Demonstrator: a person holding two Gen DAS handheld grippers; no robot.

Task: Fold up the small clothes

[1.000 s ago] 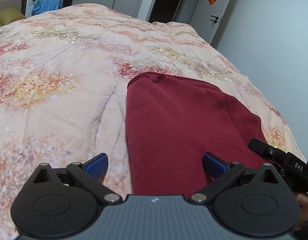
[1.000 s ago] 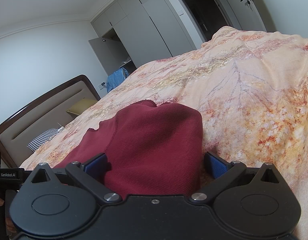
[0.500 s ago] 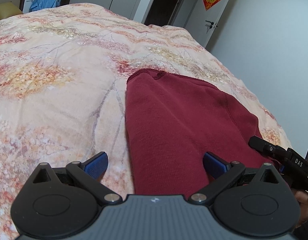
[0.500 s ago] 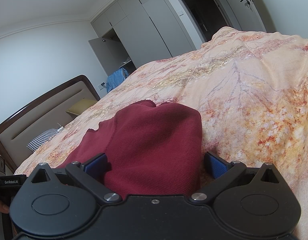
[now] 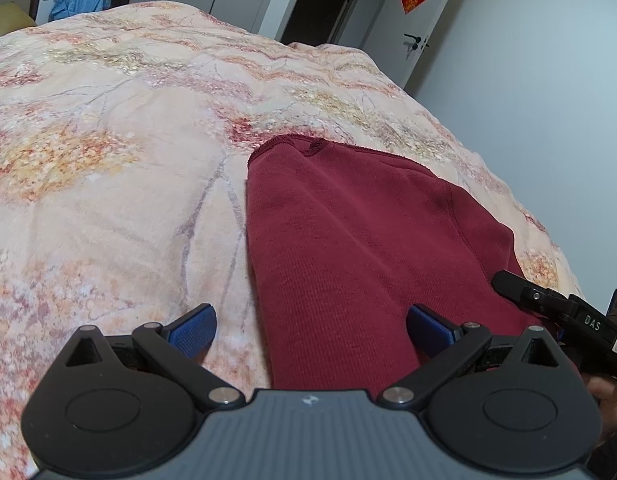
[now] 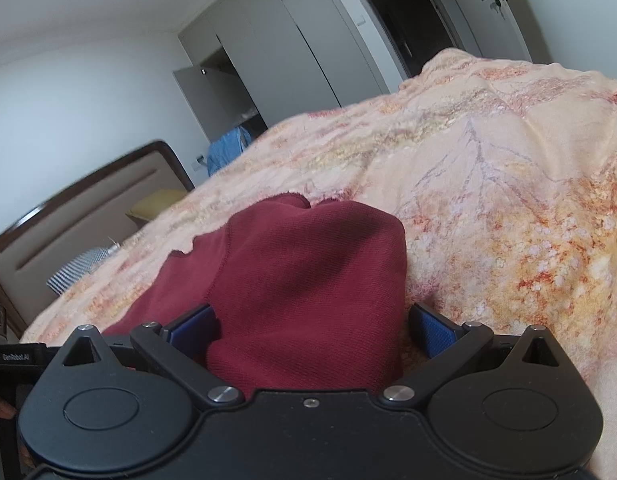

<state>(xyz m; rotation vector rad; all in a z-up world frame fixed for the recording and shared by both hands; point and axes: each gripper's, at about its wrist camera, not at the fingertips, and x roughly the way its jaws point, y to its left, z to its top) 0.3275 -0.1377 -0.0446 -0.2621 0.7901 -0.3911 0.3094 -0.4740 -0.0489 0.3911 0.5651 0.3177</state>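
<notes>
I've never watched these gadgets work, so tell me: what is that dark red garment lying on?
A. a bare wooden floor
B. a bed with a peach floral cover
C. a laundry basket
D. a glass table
B: the dark red garment lies spread on the bed's peach floral cover.

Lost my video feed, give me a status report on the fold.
Left hand-held gripper open, right hand-held gripper open, both at the near edge of the red garment. Garment lies folded on the floral bedspread. Nothing in the way.

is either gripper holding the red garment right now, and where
Neither. Both the left gripper and right gripper have jaws wide open around the red garment's near edge.
</notes>
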